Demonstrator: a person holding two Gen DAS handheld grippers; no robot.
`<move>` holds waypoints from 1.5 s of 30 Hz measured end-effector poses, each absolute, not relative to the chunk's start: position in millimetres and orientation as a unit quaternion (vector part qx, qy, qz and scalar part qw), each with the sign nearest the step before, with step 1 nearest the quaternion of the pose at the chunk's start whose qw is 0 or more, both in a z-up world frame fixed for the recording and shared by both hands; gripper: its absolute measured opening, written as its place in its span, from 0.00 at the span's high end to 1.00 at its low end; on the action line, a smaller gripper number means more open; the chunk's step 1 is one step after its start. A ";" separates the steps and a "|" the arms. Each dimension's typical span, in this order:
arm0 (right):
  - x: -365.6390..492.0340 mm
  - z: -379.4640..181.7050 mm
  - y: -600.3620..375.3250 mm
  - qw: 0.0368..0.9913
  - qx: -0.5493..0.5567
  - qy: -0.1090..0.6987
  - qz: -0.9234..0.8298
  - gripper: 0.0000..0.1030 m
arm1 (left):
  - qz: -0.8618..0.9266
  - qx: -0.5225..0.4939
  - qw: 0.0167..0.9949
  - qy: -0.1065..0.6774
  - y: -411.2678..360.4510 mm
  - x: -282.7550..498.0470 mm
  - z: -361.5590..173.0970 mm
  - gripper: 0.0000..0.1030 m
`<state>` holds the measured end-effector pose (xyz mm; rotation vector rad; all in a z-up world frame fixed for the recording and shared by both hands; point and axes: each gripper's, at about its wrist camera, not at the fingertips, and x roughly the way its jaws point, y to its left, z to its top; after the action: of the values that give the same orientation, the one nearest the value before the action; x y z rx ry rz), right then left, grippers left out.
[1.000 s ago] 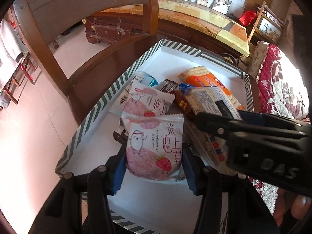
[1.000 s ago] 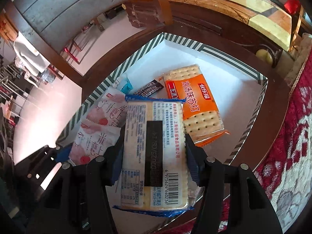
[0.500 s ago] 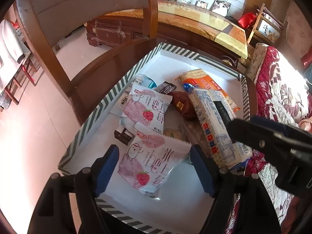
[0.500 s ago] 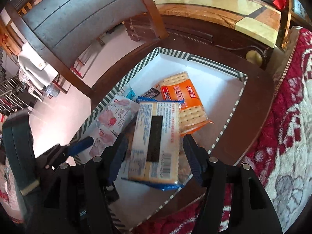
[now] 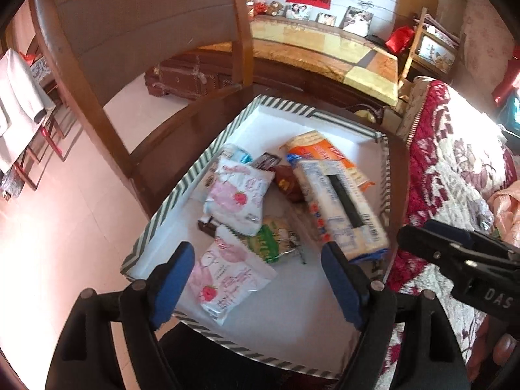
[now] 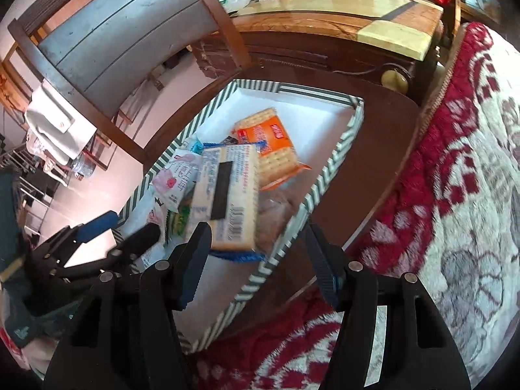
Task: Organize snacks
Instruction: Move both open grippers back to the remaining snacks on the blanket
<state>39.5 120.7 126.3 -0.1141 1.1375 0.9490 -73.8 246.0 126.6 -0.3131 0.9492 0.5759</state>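
A green-striped white tray (image 5: pixel 182 191) holds several snack packs. My left gripper (image 5: pixel 256 253) hovers over its near end, jaws opening; a pink strawberry pack (image 5: pixel 227 279) lies loose on the tray floor below them, untouched. A second pink pack (image 5: pixel 237 195) lies further in. My right gripper (image 6: pixel 256 230) is open at the tray's right wall. Just ahead of it a white cracker pack with blue ends (image 6: pixel 227 195) rests on other snacks, clear of the pads. It lies at the tray's right side (image 5: pixel 338 208), the right gripper (image 5: pixel 416 232) beside it. An orange cracker pack (image 6: pixel 273 149) lies beyond.
The tray (image 6: pixel 338 159) sits on a dark wooden chair seat (image 6: pixel 373 162), with the chair back (image 5: pixel 146 32) behind. A red floral blanket (image 6: pixel 455 162) lies to the right. A green pack (image 5: pixel 269 240) and a brown pack (image 5: pixel 286 182) lie mid-tray. A stone-topped sideboard (image 5: pixel 308 55) stands beyond.
My left gripper opened, let the pink pack fall to the tray floor and rose back. My right gripper drew back to the right and left the white cracker pack on the snacks.
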 end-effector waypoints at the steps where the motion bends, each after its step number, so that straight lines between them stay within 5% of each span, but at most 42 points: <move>1: 40.2 126.4 115.8 0.738 -0.050 0.518 0.430 0.42 | 0.268 -0.147 0.841 0.447 242.1 -72.3 128.9 0.19; 45: 178.5 100.8 -227.4 0.819 0.027 0.545 0.175 0.42 | -0.031 -0.093 0.848 0.521 -27.9 198.8 85.7 0.17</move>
<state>178.5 -227.4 100.8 0.0580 1.1618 0.3730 198.8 -27.9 85.7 -0.1953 1.0992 -0.0663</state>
